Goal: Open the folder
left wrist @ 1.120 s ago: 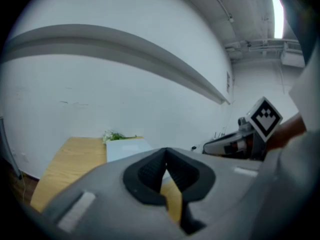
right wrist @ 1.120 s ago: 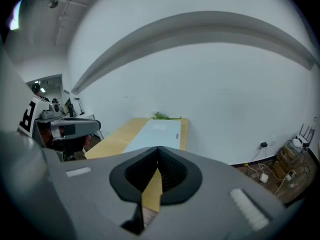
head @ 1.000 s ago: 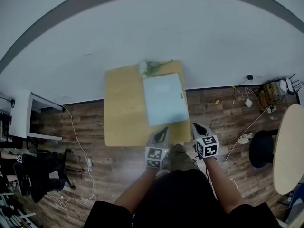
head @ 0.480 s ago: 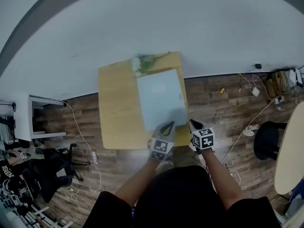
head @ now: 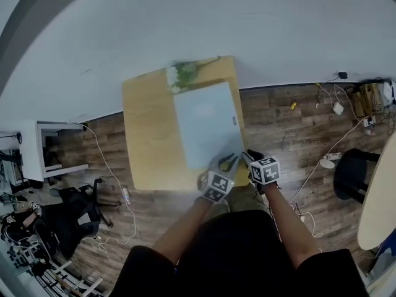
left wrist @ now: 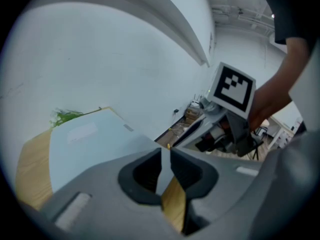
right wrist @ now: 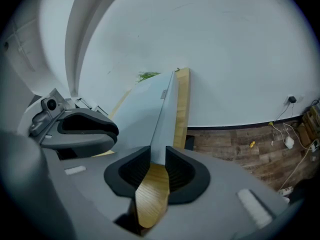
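Green plant [head: 184, 73] on wooden table [head: 148, 135]

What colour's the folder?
The folder is plain pale blue-grey. It shows best in the head view.

Black short-sleeved top [head: 235, 252]; arms bare below sleeves. Both left gripper [head: 231, 160] and right gripper [head: 247, 156]: matte grey moulded shell, black pads lining fingers [right wrist: 187, 176], pale rectangular inset [right wrist: 252, 206] on shell. White cube [left wrist: 231, 86] with black square markers on each. Left fingers opening; folder [head: 207, 122] corner shows in gap, pads not pressing it.
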Demonstrator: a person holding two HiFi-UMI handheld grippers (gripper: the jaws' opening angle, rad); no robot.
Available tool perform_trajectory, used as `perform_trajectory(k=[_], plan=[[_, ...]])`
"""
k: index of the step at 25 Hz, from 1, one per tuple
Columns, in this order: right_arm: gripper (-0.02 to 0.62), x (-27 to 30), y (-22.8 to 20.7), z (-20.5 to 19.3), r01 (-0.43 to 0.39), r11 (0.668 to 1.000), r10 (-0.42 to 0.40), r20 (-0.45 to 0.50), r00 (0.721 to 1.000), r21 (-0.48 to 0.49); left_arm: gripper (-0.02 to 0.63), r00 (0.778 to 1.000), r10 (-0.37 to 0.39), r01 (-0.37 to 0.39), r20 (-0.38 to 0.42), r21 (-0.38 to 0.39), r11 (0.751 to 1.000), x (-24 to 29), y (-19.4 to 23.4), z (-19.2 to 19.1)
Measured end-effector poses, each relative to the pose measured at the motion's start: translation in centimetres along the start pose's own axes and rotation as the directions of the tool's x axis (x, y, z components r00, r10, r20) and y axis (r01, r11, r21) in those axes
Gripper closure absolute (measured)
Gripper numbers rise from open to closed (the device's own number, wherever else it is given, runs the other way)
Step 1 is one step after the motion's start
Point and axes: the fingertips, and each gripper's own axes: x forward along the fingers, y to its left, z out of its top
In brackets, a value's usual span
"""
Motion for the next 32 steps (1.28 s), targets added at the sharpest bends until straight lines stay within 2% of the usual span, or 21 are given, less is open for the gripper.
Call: perform_trajectory(k=[5,7,10,12,19,28,32], plan=[[0.506,-0.2,0.2,0.4,-0.026,1.0,0.026,-0.019,0.999,-0.008,0.522,0.997,-0.023,0.028,-0.071,0.06,0.998,2.2,-0.9,-1.2],[0.503,-0.2,0.1,0.5,-0.038,0.999,0.038,-0.024,0.999,-0.006,0.498,0.994,-0.017,0.031,-0.111,0.122,0.992,2.9,-1.3,-1.8],[0.497,-0.2,-0.3,0.4,-0.052,0.999,0.052,-0.029,0.998,-0.002,0.471,0.985,0.016,0.026,-0.169,0.244,0.97,3.8,-1.7,-2.5],[0.499,-0.3,-0.4,0.3,-0.054,0.999,0.054,-0.03,0.998,0.002,0.457,0.982,0.037,0.018,-0.188,0.283,0.959,4.1,-1.8,-2.7],[0.531,0.2,-0.2,0.1,-0.057,0.998,0.057,-0.027,0.998,0.0,0.453,0.973,0.095,-0.021,-0.211,0.329,0.944,4.5,-1.7,-3.0],[0.535,0.2,-0.3,0.1,-0.04,0.999,0.039,-0.029,0.999,-0.019,0.451,0.963,0.169,-0.066,-0.211,0.422,0.904,4.7,-1.4,-3.0],[0.563,-0.1,-0.6,0.1,-0.017,1.0,0.017,-0.018,1.0,-0.01,0.445,0.964,0.167,-0.066,-0.209,0.417,0.907,4.9,-1.4,-3.2]])
